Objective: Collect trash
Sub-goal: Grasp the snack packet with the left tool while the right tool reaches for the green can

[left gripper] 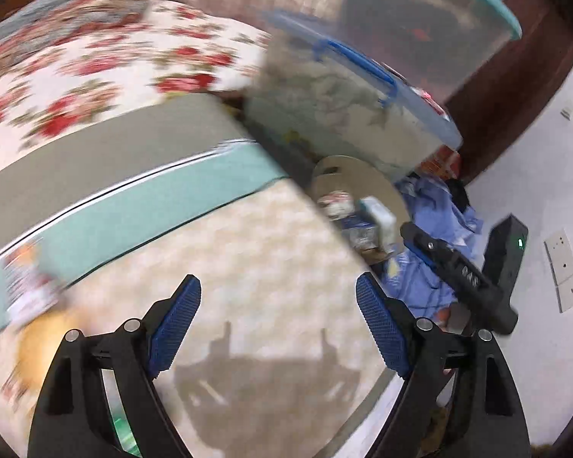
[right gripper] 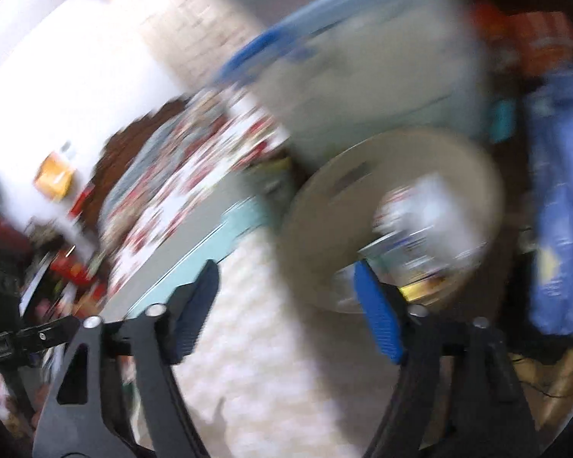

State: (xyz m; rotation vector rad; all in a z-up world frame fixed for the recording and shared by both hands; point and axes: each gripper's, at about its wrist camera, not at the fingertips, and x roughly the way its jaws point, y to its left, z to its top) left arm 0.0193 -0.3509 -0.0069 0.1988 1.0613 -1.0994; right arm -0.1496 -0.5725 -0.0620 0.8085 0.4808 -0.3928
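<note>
Two storage boxes, one bin

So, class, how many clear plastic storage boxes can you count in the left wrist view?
2. The lower box, with a blue handle, stands on the floor beside the bed. The upper box, teal-rimmed, sits above and behind it. Blur may hide others.
</note>
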